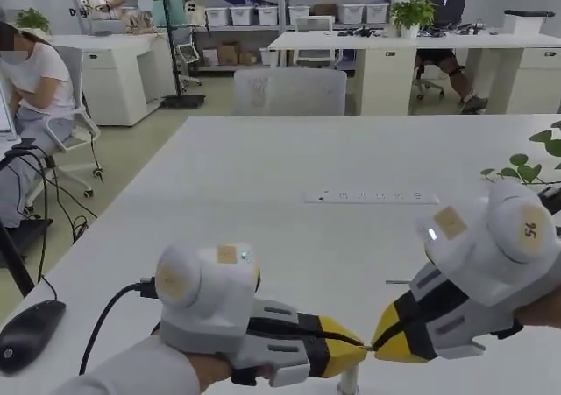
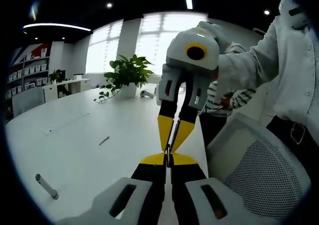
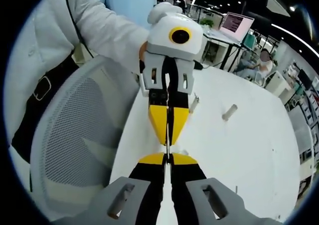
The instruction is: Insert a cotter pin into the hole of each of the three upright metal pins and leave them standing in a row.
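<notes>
My left gripper and my right gripper meet tip to tip low over the white table's near edge. A thin cotter pin runs between them, and both pairs of jaws are shut on it. The left gripper view has the right gripper coming down onto my own tips. In the right gripper view the left gripper faces my tips. One metal pin stands just below the tips. Another metal pin lies on the table, and a spare cotter pin lies farther out.
A white power strip lies mid-table and a potted plant stands at the table's right side. A mesh chair is close behind the near edge. A black mouse sits at the left. People sit at other desks.
</notes>
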`<state>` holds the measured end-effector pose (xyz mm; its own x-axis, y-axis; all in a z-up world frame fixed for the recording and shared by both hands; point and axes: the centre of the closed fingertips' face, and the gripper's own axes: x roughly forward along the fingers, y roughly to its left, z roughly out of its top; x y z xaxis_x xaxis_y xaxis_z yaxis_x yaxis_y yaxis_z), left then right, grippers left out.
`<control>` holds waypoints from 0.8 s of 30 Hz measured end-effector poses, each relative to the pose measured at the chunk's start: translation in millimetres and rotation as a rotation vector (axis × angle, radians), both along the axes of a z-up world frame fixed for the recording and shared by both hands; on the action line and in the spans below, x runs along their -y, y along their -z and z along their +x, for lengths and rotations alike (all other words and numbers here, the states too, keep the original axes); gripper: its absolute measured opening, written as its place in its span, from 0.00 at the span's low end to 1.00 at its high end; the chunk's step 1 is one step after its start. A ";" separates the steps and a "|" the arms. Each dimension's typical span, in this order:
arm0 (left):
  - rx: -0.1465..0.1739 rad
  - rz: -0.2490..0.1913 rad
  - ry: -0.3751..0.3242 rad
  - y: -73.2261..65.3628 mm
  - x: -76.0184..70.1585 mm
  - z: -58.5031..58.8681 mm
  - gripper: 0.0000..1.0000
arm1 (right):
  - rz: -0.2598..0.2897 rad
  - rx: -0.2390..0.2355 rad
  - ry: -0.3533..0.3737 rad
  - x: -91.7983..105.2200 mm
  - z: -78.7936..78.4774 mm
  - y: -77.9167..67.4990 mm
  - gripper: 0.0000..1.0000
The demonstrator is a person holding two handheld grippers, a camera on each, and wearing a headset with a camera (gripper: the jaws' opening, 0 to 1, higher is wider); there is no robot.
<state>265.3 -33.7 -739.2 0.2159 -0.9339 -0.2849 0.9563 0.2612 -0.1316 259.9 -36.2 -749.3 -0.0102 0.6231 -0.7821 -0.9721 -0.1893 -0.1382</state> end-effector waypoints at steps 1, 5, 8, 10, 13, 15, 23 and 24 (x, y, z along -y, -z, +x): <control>0.000 0.000 0.000 0.3 0.1 0.0 0.00 | 0.001 0.005 -0.002 -0.2 0.0 0.1 0.04; -0.011 -0.011 -0.008 -0.3 0.1 -0.1 0.01 | 0.004 0.009 0.007 -0.8 -0.2 0.5 0.03; -0.013 -0.018 -0.008 -1.1 0.1 -1.5 0.03 | 0.010 0.011 0.020 -1.1 0.0 0.6 0.03; -0.019 -0.023 -0.014 -0.1 0.5 -1.7 0.12 | 0.016 0.012 0.033 -0.9 1.2 0.3 0.03; -0.014 -0.017 -0.029 2.7 -0.7 0.2 0.19 | 0.017 0.010 0.044 0.4 1.5 0.6 0.03; -0.004 -0.023 -0.051 4.3 -3.0 3.2 0.25 | 0.019 0.008 0.056 2.9 0.9 1.4 0.03; 0.038 0.006 -0.119 21.3 -13.2 15.9 0.31 | 0.024 -0.003 0.123 17.4 -0.4 5.4 0.03; 0.041 0.014 -0.131 25.7 -14.7 17.9 0.31 | 0.023 -0.004 0.127 19.5 -1.2 6.0 0.03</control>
<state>283.2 -18.9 -764.9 0.3476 -0.8928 -0.2863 0.9183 0.3859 -0.0885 258.7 -55.7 -755.3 0.0664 0.6374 -0.7677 -0.9887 -0.0618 -0.1369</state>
